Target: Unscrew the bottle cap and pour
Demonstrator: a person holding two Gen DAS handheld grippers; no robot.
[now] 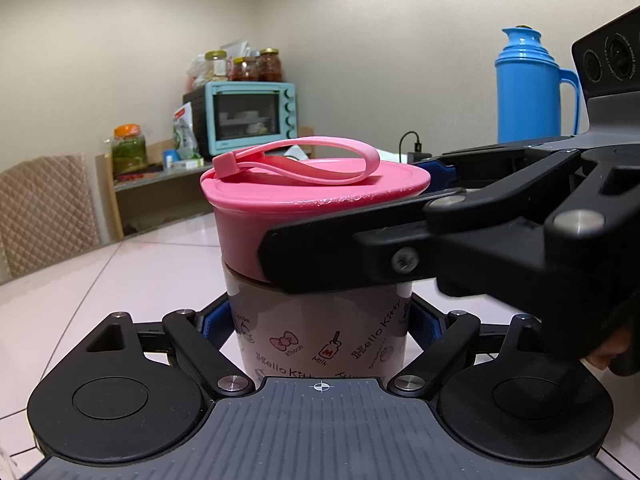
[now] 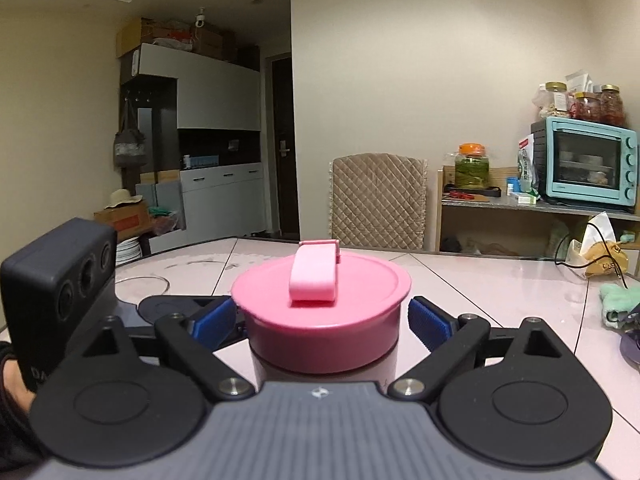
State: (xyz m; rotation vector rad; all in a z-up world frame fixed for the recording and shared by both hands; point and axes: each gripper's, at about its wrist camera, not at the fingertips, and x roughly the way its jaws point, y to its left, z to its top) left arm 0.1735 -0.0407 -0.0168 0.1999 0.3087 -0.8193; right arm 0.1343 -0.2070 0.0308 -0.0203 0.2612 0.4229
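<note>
A pale Hello Kitty bottle (image 1: 320,332) with a wide pink screw cap (image 1: 316,204) and a pink strap loop on top stands on the table. My left gripper (image 1: 320,322) is shut on the bottle's body, blue pads pressed to both sides. My right gripper (image 2: 322,320) straddles the pink cap (image 2: 320,320) from the side; its blue pads (image 2: 430,322) stand a small gap off the cap on each side, so it is open. In the left wrist view the right gripper (image 1: 352,208) crosses in front of the cap.
A blue thermos (image 1: 532,88) stands behind on the right. A padded chair (image 2: 378,200), a shelf with a teal oven (image 2: 586,162) and jars lie beyond the table. A tissue pack (image 2: 600,248), cable and green cloth (image 2: 618,304) lie on the table at right.
</note>
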